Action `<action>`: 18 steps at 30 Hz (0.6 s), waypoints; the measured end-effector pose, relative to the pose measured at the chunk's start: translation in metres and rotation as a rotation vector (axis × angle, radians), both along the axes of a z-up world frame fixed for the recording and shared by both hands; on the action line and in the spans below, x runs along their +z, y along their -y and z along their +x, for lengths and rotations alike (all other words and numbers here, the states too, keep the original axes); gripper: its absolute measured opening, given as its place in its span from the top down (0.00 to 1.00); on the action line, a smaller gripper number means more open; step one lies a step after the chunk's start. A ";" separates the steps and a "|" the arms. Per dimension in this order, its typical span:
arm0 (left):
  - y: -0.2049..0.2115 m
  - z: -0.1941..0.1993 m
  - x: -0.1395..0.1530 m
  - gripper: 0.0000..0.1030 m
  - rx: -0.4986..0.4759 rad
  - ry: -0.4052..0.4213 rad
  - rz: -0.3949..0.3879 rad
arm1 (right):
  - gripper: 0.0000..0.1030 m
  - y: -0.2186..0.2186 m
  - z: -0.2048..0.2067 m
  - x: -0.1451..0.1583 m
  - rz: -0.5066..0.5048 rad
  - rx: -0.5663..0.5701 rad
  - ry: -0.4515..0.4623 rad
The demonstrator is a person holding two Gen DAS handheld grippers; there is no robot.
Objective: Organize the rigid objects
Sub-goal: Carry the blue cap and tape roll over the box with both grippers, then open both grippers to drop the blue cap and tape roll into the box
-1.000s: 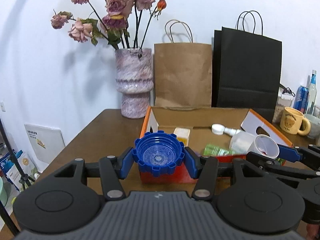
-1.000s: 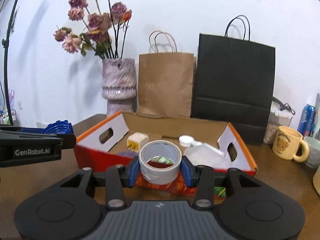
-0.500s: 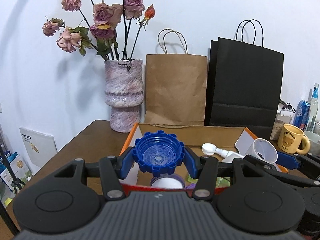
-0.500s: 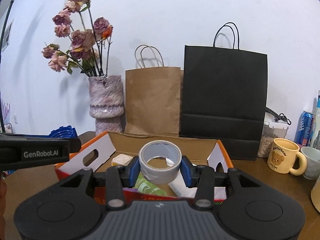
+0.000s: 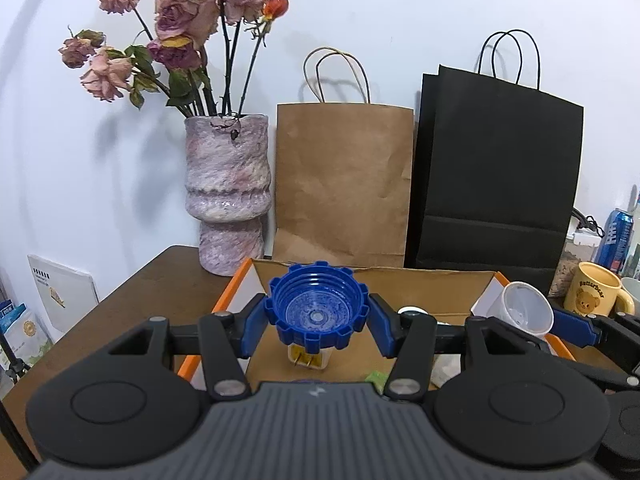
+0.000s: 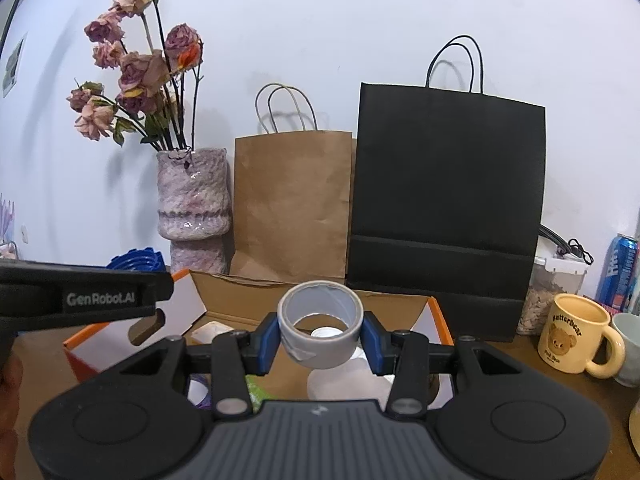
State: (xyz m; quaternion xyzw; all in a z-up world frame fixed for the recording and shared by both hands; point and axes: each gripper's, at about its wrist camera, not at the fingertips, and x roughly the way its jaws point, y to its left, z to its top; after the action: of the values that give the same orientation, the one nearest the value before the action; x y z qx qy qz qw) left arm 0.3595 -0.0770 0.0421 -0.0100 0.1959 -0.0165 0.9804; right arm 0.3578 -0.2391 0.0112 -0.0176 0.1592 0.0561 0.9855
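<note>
My left gripper [image 5: 317,316] is shut on a blue ribbed screw lid [image 5: 316,307] and holds it above the left part of an orange cardboard box [image 5: 240,280]. My right gripper [image 6: 320,336] is shut on a grey roll of tape [image 6: 320,334] and holds it above the same box [image 6: 436,312]. In the left wrist view the tape roll [image 5: 526,312] shows at the right. The box holds a white plug adapter [image 5: 308,360], a white bottle [image 6: 348,384] and a green packet [image 6: 256,392].
A purple vase of dried roses [image 5: 228,192], a brown paper bag [image 5: 340,184] and a black paper bag [image 5: 496,184] stand behind the box against the wall. A yellow bear mug [image 6: 576,336], a blue can [image 6: 620,272] and a jar [image 6: 548,292] stand at the right.
Both grippers have moved forward and up, from in front of the box to above its inside, each still holding its object.
</note>
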 end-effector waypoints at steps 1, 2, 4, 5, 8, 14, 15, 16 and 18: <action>0.001 0.004 -0.001 0.47 -0.002 0.000 0.002 | 0.59 0.000 0.004 -0.001 -0.003 0.002 -0.002; 0.002 0.007 -0.002 0.47 -0.003 -0.001 0.004 | 0.59 0.000 0.007 -0.001 -0.005 0.004 -0.003; 0.003 0.015 -0.004 0.47 -0.002 -0.003 0.012 | 0.59 -0.001 0.015 -0.003 -0.012 0.007 -0.006; 0.003 0.018 -0.005 0.47 -0.001 -0.004 0.013 | 0.59 -0.001 0.018 -0.004 -0.015 0.009 -0.007; 0.004 0.028 -0.008 0.47 -0.002 -0.004 0.027 | 0.59 -0.001 0.027 -0.006 -0.015 0.007 -0.008; 0.005 0.045 -0.014 0.47 0.008 -0.006 0.062 | 0.59 0.001 0.042 -0.011 -0.015 0.011 -0.022; 0.005 0.047 -0.015 0.47 0.008 -0.008 0.066 | 0.59 0.001 0.044 -0.012 -0.016 0.013 -0.026; 0.005 0.050 -0.016 0.47 0.009 -0.009 0.070 | 0.59 0.000 0.046 -0.013 -0.019 0.016 -0.032; 0.003 0.054 -0.018 0.47 0.010 -0.014 0.074 | 0.59 0.000 0.049 -0.016 -0.023 0.020 -0.043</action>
State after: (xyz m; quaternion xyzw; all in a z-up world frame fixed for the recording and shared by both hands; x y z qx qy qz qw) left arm 0.4131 -0.0805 0.0241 0.0251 0.2033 -0.0042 0.9788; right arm 0.4067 -0.2391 -0.0045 -0.0293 0.1806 0.0644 0.9810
